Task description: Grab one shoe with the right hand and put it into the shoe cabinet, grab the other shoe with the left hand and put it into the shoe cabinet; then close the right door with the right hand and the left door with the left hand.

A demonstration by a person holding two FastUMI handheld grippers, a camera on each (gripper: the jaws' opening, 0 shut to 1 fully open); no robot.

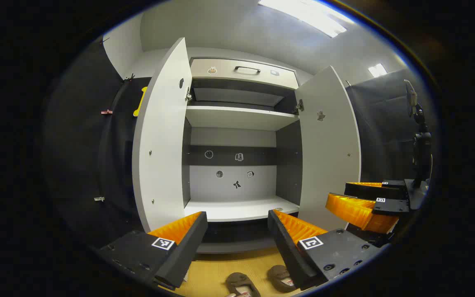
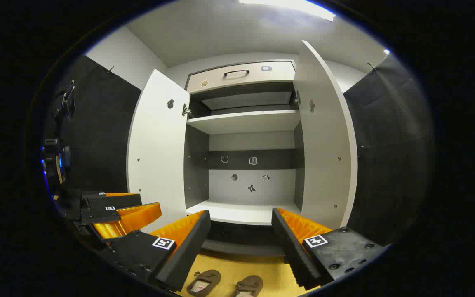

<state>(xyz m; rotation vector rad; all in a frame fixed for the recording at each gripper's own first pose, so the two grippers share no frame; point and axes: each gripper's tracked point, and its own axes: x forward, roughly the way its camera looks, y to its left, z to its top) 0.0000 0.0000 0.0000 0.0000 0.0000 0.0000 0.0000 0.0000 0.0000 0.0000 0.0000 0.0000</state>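
The white shoe cabinet faces me with both doors swung wide: left door, right door. Its lower shelf is bare. Two brown shoes lie on the wooden floor in front: one shoe and another shoe. My left gripper is open above the shoes, holding nothing. My right gripper is open too, beside the left one, and holds nothing.
A drawer with a dark handle tops the cabinet, above an upper shelf. Black cloth walls stand on both sides. A camera stand rises at the right; another mount is at the left.
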